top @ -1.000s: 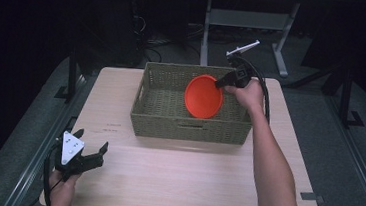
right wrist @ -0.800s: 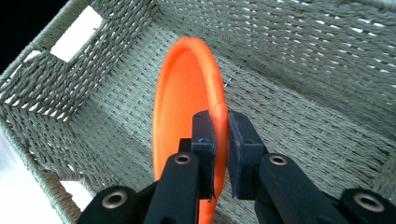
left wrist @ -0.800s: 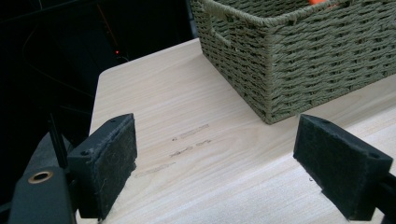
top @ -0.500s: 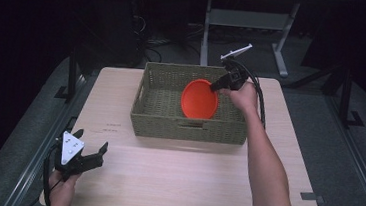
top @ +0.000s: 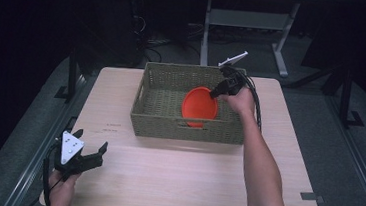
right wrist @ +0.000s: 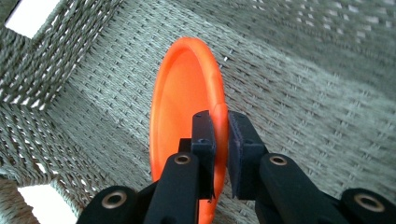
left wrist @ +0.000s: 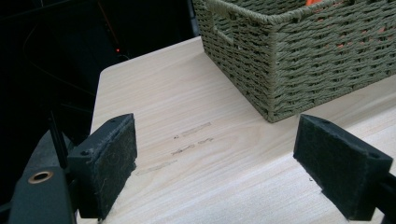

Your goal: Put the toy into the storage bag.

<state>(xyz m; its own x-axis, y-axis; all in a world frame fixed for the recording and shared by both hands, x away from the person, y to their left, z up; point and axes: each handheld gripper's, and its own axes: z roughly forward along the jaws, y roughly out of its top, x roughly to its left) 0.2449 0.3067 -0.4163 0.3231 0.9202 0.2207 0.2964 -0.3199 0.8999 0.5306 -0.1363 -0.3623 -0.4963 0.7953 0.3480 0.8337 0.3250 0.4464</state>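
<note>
Inside the woven basket (top: 187,128) at the table's far side, my right gripper (right wrist: 221,128) clamps the rim of a light, stiff, smooth orange plate (right wrist: 184,98), while my left gripper (left wrist: 219,163) rests agape, near left.

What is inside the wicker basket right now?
An orange plate, held on edge by the right gripper, is inside the basket. The floor beneath the plate is hidden.

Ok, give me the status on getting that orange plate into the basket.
Done: the right hand-held gripper has the orange plate clamped by its rim. In hand: the plate hangs on edge inside the woven basket, not yet lying flat. Left: set it down and let go. The left hand-held gripper waits open over the table.
</note>
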